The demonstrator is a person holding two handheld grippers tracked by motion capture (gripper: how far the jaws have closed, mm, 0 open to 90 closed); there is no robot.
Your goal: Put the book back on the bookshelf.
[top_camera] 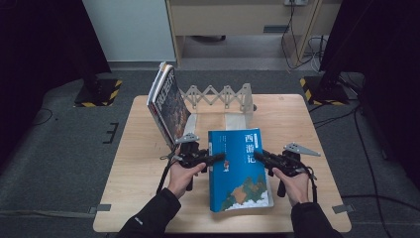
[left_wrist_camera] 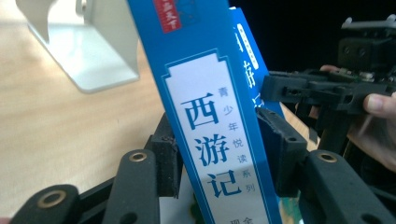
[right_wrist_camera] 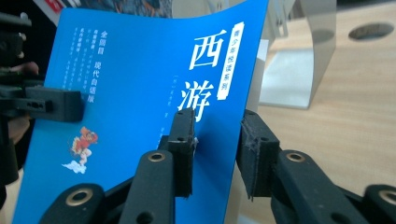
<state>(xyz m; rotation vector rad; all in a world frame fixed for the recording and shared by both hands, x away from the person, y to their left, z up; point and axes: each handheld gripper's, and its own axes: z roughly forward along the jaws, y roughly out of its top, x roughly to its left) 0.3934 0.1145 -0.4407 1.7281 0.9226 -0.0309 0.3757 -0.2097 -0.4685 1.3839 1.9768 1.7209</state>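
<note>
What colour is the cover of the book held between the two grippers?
Bright blue with white lettering; the book shows best in the right gripper view.

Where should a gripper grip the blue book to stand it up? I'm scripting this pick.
Grip the blue book at mid-height on its long edges, spine and fore-edge, one gripper from each side. It is broad and flat, so only its thin edges fit between the fingers.

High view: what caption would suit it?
Two handheld grippers lift a blue book beside a book rack.
</note>
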